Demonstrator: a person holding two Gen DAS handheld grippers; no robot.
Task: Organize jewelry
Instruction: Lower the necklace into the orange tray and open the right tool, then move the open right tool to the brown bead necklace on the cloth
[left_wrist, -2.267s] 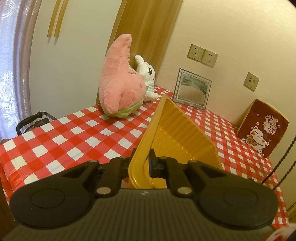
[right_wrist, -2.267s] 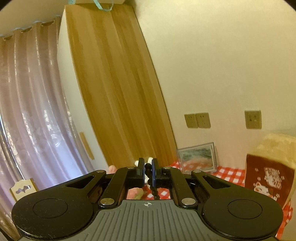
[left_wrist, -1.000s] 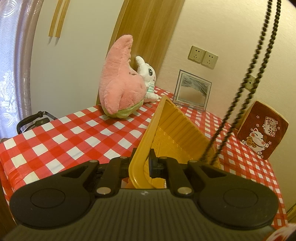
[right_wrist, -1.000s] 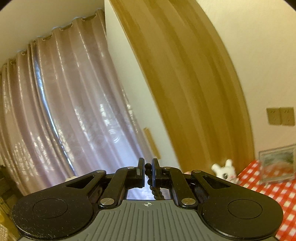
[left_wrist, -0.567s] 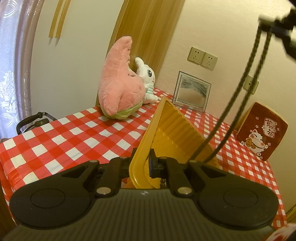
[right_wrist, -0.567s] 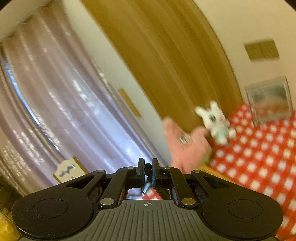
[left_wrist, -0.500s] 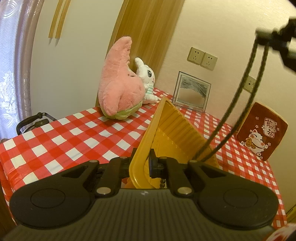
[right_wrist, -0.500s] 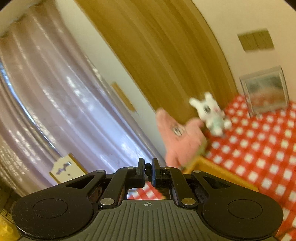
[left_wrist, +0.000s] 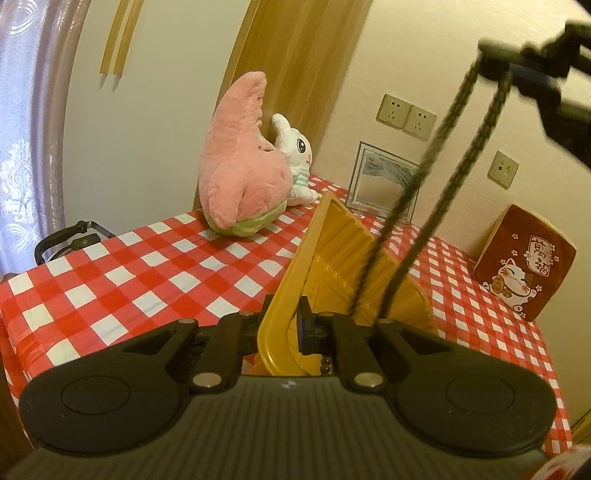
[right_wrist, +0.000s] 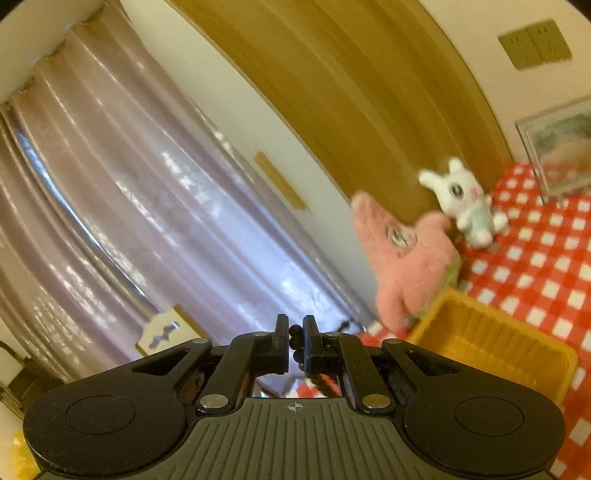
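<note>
My left gripper (left_wrist: 282, 325) is shut on the near rim of a yellow plastic tray (left_wrist: 343, 254), which is tilted up on the checked table. My right gripper (right_wrist: 294, 338) is shut on a black bead necklace (right_wrist: 295, 341). In the left wrist view the right gripper (left_wrist: 517, 55) is at the upper right, and the necklace (left_wrist: 454, 177) hangs from it in two strands down into the tray, with a few beads (left_wrist: 325, 363) lying at the tray's near end. The tray also shows in the right wrist view (right_wrist: 491, 354), below and to the right.
A pink plush (left_wrist: 240, 181) and a white rabbit plush (left_wrist: 295, 162) sit at the table's far left. A framed picture (left_wrist: 384, 184) leans on the wall. A red cat cushion (left_wrist: 524, 258) stands at the right. A black handle (left_wrist: 66, 240) is beyond the table's left edge.
My right gripper has swung over the tray and come down, lowering the necklace so its lower end now lies in the tray. My left gripper has held the tray still.
</note>
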